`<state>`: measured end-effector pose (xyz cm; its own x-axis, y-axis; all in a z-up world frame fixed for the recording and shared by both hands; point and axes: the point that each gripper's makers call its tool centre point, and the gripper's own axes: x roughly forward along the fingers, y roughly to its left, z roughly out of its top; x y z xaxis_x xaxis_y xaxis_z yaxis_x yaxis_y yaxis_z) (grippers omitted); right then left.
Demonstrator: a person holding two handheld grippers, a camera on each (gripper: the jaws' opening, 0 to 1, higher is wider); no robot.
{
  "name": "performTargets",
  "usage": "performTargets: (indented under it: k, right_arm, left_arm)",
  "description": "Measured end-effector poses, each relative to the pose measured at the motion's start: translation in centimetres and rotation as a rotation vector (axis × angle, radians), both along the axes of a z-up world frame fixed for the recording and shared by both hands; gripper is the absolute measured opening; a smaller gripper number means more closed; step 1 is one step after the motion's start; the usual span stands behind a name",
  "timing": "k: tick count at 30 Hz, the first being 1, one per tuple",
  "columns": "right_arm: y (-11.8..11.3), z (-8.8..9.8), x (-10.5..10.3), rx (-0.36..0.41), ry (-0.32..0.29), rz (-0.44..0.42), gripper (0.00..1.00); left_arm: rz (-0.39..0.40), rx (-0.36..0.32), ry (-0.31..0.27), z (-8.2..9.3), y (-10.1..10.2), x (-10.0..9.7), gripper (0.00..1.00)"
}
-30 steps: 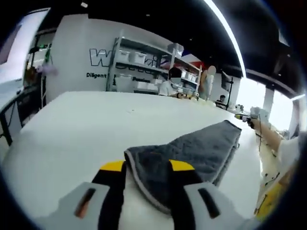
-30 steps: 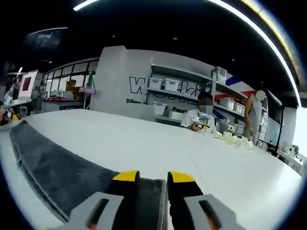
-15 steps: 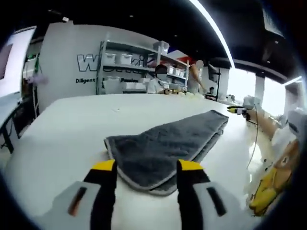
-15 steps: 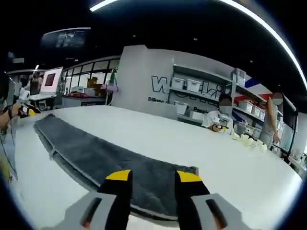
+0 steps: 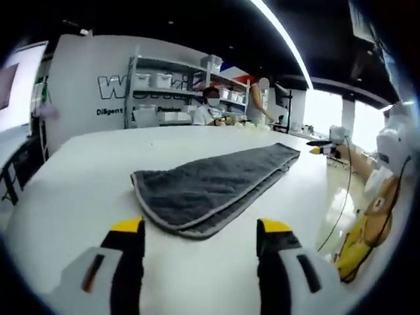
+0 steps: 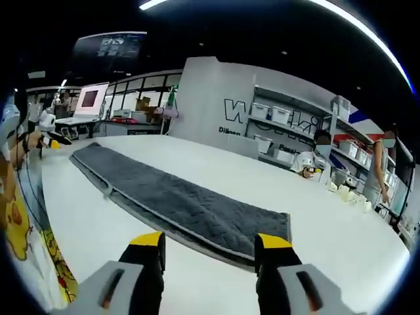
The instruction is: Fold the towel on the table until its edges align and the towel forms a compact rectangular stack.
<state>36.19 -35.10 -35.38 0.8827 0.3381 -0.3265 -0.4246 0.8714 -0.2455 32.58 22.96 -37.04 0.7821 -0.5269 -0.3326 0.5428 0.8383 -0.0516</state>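
Observation:
A long dark grey towel (image 5: 210,186) with a pale edge lies folded lengthwise on the white table (image 5: 98,170). In the left gripper view my left gripper (image 5: 201,230) stands open just short of the towel's near end, nothing between its yellow-tipped jaws. The same towel (image 6: 177,203) runs from far left to near right in the right gripper view. My right gripper (image 6: 210,244) is open there, a little back from the towel's near corner and not touching it. The other gripper (image 5: 325,146) shows small at the towel's far end, held by a hand.
Shelving with white bins (image 5: 164,92) and a lettered wall stand beyond the table. Two people (image 5: 211,108) are behind the table's far edge. A person's yellow-printed clothing (image 5: 367,230) is at the right edge. A monitor (image 6: 92,100) stands at the back left.
Both grippers have let go of the towel, opened wide and drawn back from its ends. The towel now lies flat on the table.

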Motion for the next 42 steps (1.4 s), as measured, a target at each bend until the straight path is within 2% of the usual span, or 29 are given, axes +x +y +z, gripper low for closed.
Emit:
performTargets:
  k: [5,10,15,18,23,30,37,42]
  right_arm:
    - [0.5,-1.1,-0.5,0.023,0.024,0.003,0.63]
    - [1.1,-1.2,-1.2,0.062,0.047,0.004,0.69]
    - [1.1,-1.7,-1.3,0.06,0.059,-0.009,0.74]
    - [1.1,-2.3,-1.4,0.104,0.082,-0.005,0.81]
    - [1.3,-2.7,-1.6,0.096,0.093,0.0,0.9]
    - [1.0,-3.0,-1.8,0.126,0.114,-0.023,0.99]
    - [0.8,-2.7,-2.2,0.122,0.12,-0.029,0.99]
    - [0.6,-2.4,-2.3,0.119,0.106,-0.04,0.99]
  left_arm:
    - [-0.011,0.013,0.034,-0.9,-0.5,-0.9,0.76]
    - [-0.014,0.027,0.036,-0.7,-0.6,-1.5,0.8]
    - [-0.027,0.045,0.051,-1.2,-1.0,-1.7,0.85]
    - [-0.028,0.054,0.062,-1.6,-1.1,-1.7,0.87]
    - [-0.034,0.065,0.068,-1.7,-1.4,-1.7,0.9]
    - [-0.05,0.07,0.075,-1.9,-2.2,-1.8,0.92]
    - [-0.056,0.069,0.077,-2.0,-2.5,-1.8,0.93]
    - [-0.049,0.097,0.087,-2.2,-2.3,-1.5,0.99]
